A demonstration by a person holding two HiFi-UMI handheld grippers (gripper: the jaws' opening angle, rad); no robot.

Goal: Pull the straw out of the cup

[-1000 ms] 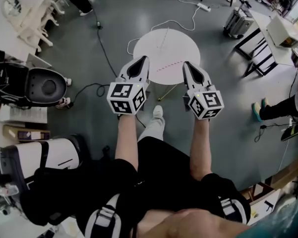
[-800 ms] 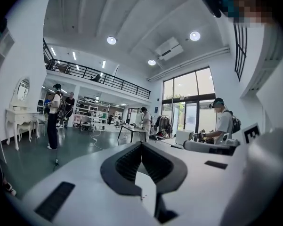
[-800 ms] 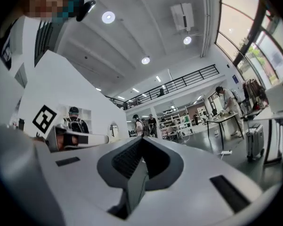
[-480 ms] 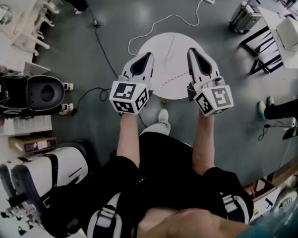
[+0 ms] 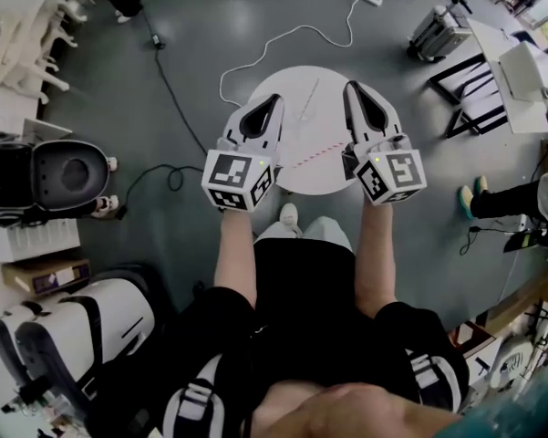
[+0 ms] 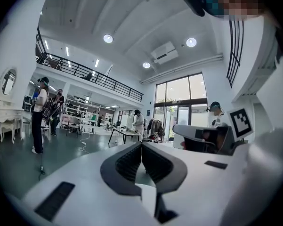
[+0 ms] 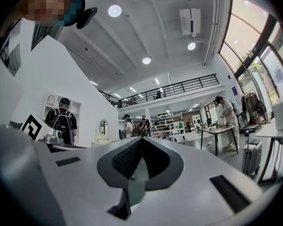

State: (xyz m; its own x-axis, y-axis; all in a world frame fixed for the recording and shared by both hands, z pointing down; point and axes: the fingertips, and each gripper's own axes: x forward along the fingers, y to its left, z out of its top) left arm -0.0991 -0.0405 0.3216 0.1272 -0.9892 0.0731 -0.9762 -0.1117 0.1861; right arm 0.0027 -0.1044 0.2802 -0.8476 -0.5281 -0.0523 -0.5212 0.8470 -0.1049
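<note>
Red-and-white stripes mark the straw (image 5: 315,153), a thin stick lying flat on the round white table (image 5: 324,71) at 12 o'clock from the person. It slants from its 8 o'clock end, near the table's edge, to its 2 o'clock end and lies between the two grippers. No cup shows around it.

The only print is the black-and-white square markers on the cubes; they carry patterns, not letters.

The left gripper (image 5: 275,99) hangs over the table's 9 o'clock side and the right gripper (image 5: 351,86) over its 3 o'clock side. Both point towards 12 o'clock.

A thinner pale line (image 5: 308,97) lies on the table towards 12 o'clock from the straw; what it is cannot be told.

The head view alone shows the table, the straw and a white cable (image 5: 283,35) on the grey floor.

The left gripper view shows the left gripper (image 6: 141,146) with its ribbed pads pressed together on nothing, and a marker cube (image 6: 240,121) at 3 o'clock. The right gripper view shows the right gripper (image 7: 142,140) likewise closed and empty. Both look out level over a tall hall with ceiling lights, a railed balcony and standing people.
</note>
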